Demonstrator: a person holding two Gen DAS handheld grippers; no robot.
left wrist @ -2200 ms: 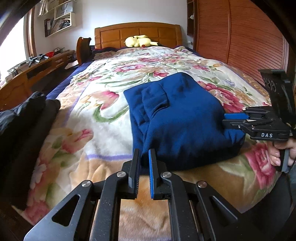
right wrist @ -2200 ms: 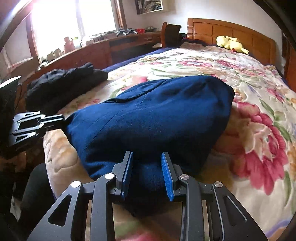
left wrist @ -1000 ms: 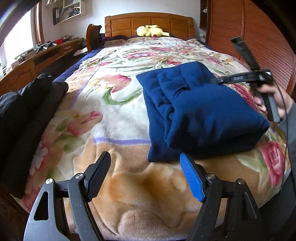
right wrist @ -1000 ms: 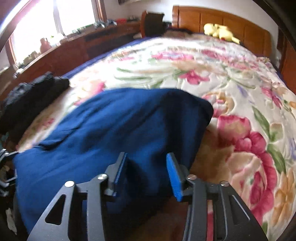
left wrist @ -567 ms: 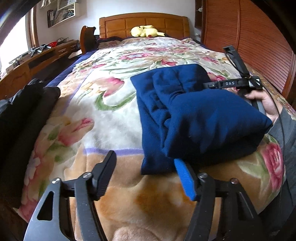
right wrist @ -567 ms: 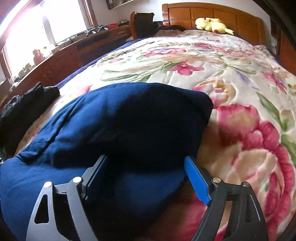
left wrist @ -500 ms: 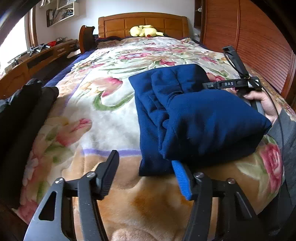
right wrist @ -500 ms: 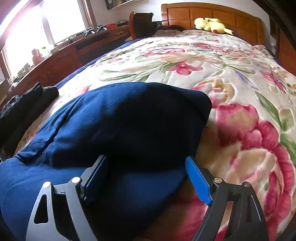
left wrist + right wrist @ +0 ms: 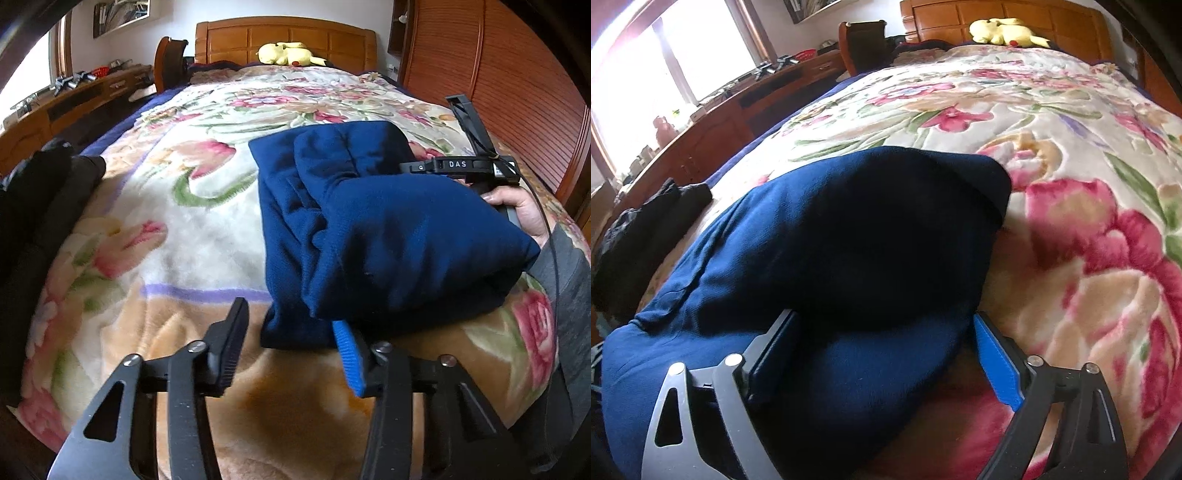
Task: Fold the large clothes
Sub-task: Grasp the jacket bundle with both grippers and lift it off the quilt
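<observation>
While the folded blue garment (image 9: 369,229) lies on the floral blanket (image 9: 177,206) at the near right part of the bed, we hold both grippers at its edges. The left gripper (image 9: 291,350) has just been closing its fingers, which were wider a second ago; they are open, with the near left corner of the garment between them, not pressed. The right gripper (image 9: 886,347) has just been opening and now stands wide around the near right edge, not clamping it. A black pile of clothes (image 9: 33,206) lies at the left.
</observation>
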